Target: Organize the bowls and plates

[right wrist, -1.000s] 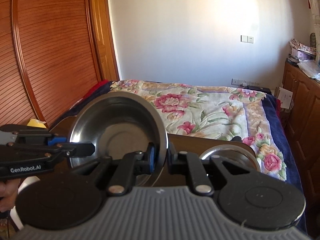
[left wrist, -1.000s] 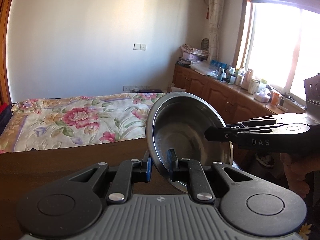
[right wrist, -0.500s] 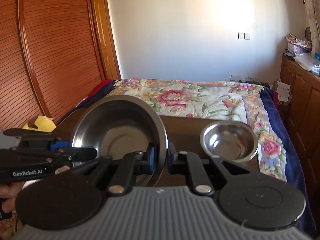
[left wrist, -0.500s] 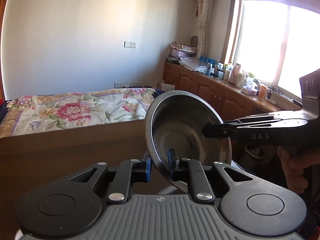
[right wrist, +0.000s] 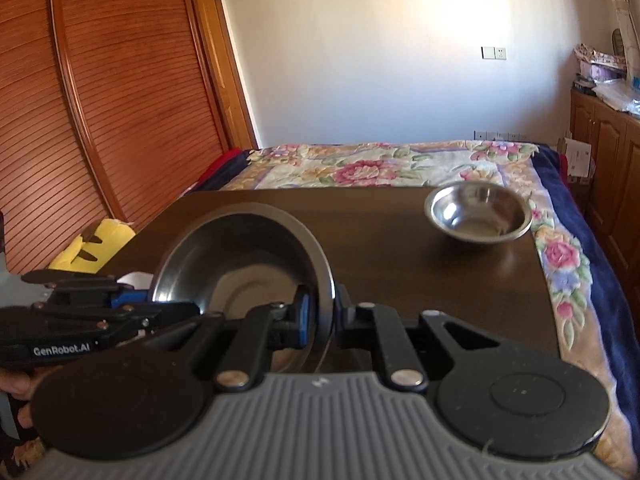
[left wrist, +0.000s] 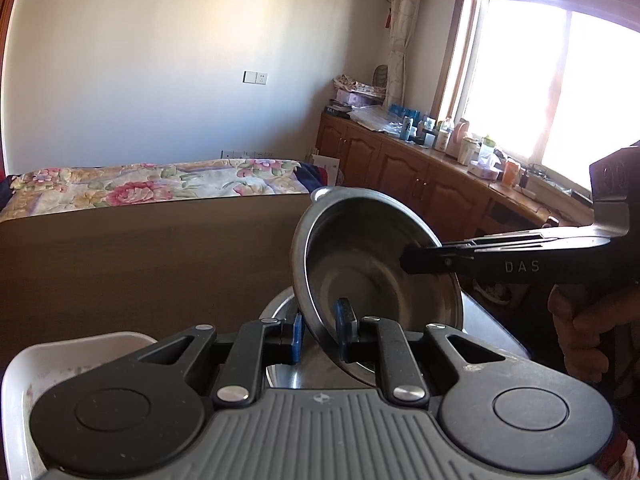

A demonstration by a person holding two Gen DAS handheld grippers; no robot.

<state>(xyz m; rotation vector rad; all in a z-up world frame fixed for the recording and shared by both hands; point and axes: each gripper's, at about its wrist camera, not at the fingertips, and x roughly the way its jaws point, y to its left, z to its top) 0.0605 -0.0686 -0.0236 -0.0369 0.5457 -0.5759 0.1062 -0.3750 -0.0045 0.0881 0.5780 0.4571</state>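
Bowl [left wrist: 372,264] lowered since earlier, now over metal dish [left wrist: 280,308] below. Left tool [left wrist: 319,330] and right tool [right wrist: 320,316] both clamped on rim. Uneven release could tip it, clattering.

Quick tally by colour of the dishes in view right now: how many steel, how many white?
Steel: 3 (held bowl, small bowl, lower dish beneath the held bowl)
White: 1 (white dish)
Total: 4
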